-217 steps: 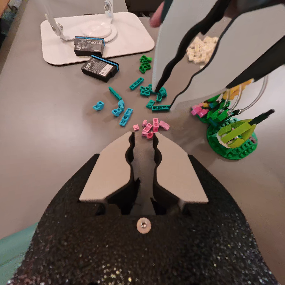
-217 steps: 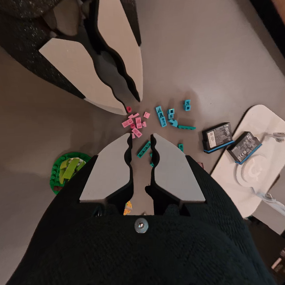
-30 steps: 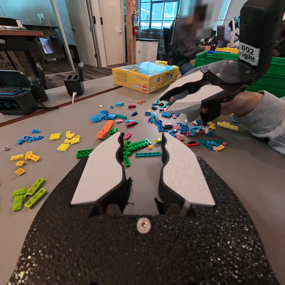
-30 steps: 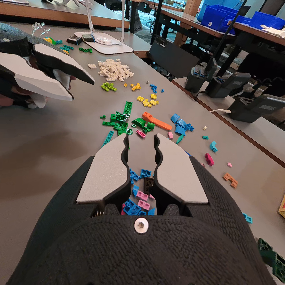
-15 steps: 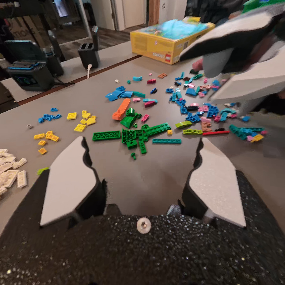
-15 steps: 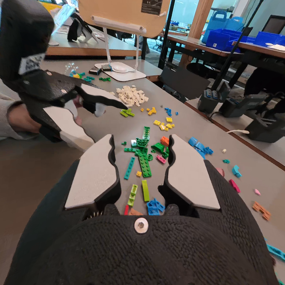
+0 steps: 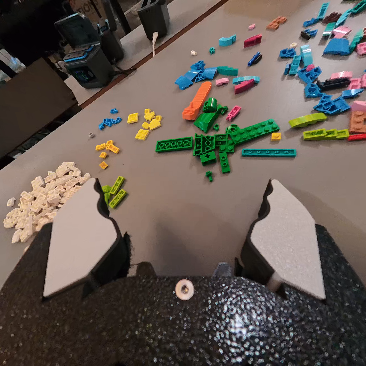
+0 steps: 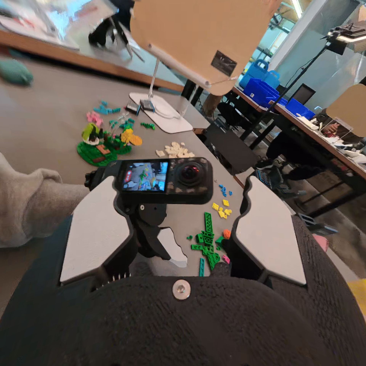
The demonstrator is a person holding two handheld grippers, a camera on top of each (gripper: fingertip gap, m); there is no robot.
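Both grippers wide open over a brick-covered bench

Left gripper (image 7: 183,181) has its jaws spread wide, holding nothing: white bricks (image 7: 41,198) lower left, green plates (image 7: 215,142) mid-frame. Right gripper (image 8: 179,180) is wide too, the other gripper's black camera (image 8: 164,180) sitting mid-frame between its fingers.

A grey table (image 7: 178,198) fills most of both views, its far edge trimmed in dark red-brown. In the upper left of the left wrist view, dark chargers (image 7: 87,65) stand on a lower grey surface under dim light. In the right wrist view, a tan board (image 8: 198,35) on a white stand (image 8: 160,114) fills the top centre. At upper right, another long table (image 8: 297,111) carries blue bins (image 8: 263,87), with black table legs and a dark floor below. Daylight brightens the blurred upper left corner.
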